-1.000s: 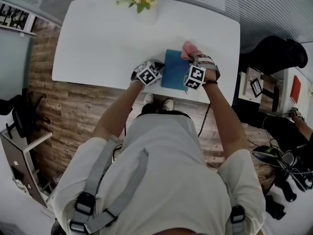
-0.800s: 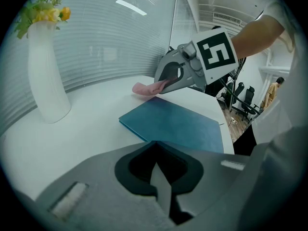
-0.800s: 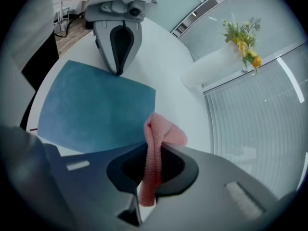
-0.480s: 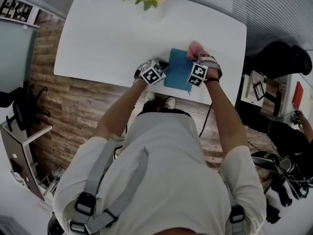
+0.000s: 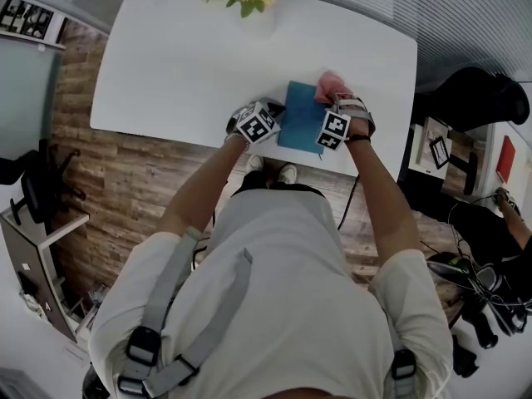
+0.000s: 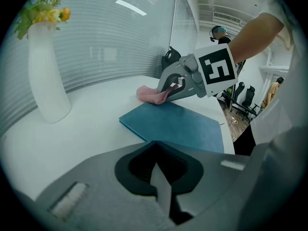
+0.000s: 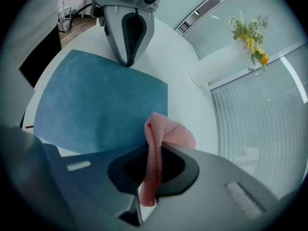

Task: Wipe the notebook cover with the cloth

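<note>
A blue notebook (image 5: 299,119) lies closed near the front edge of the white table (image 5: 183,65). My right gripper (image 5: 335,100) is at its far right corner, shut on a pink cloth (image 5: 330,85) that bunches on the table just past the cover. In the right gripper view the cloth (image 7: 155,143) runs up between the jaws over the notebook (image 7: 96,102). My left gripper (image 5: 274,119) is shut with nothing in it, its tips at the notebook's left edge (image 6: 144,129). It shows in the right gripper view as the left gripper (image 7: 128,57).
A white vase (image 5: 249,15) with yellow flowers stands at the table's far edge, seen also as the vase (image 6: 45,76) in the left gripper view. Wood floor lies below the front edge. Dark bags and office gear (image 5: 474,90) sit to the right of the table.
The head view has shifted slightly. Both grippers keep nearly the same places against the notebook, and the cloth stays in the right gripper's jaws.
</note>
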Available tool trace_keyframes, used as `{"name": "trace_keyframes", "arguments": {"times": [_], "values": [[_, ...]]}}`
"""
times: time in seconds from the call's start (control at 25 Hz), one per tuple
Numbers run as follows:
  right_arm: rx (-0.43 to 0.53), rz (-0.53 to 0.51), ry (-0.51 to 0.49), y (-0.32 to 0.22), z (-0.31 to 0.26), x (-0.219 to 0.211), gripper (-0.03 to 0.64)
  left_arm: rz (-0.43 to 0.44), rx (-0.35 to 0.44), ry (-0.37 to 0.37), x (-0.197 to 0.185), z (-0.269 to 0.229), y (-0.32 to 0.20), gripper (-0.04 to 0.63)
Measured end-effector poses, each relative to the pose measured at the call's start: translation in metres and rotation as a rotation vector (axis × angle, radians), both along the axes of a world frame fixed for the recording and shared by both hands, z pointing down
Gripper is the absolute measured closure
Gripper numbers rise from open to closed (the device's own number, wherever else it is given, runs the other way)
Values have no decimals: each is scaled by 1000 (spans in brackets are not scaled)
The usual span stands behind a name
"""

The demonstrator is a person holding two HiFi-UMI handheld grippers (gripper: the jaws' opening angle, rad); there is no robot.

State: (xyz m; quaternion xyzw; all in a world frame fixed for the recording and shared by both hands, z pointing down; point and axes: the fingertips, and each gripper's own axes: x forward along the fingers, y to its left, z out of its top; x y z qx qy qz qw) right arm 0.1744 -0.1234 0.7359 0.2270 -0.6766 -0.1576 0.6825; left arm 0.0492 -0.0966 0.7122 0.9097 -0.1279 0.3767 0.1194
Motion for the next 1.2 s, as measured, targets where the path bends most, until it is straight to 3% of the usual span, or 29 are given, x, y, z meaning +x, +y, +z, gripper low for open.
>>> {"name": "trace_keyframes", "arguments": {"times": [1.2], "values": [[-30, -3, -33, 29, -1, -8, 611, -3, -1, -5, 0, 0, -1, 598]]}}
